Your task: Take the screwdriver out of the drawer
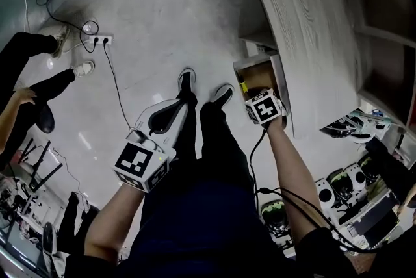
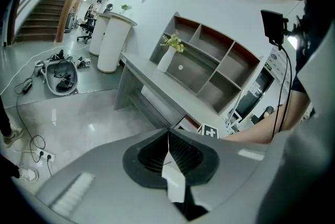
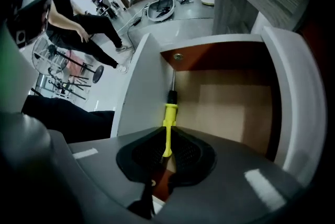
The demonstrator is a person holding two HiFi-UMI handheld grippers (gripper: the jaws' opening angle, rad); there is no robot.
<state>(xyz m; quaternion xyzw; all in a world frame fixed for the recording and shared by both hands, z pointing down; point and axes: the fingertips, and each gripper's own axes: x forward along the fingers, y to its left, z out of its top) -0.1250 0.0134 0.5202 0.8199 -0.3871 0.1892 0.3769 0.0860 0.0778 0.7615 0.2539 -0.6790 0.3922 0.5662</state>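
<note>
The drawer (image 3: 137, 87) stands open at mid-frame. Its left wall runs just beside the screwdriver (image 3: 168, 121), and bare floor lies open to the right. The screwdriver's long axis runs up the frame, shaft toward the back wall. The right gripper (image 3: 166, 154) is clamped on its yellow handle. The left gripper (image 2: 168, 150) has its jaws together.

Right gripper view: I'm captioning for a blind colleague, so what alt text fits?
The right gripper clamps the yellow handle of a screwdriver inside an open drawer, its shaft pointing toward the drawer's back. A person sits beyond, upper left.
</note>
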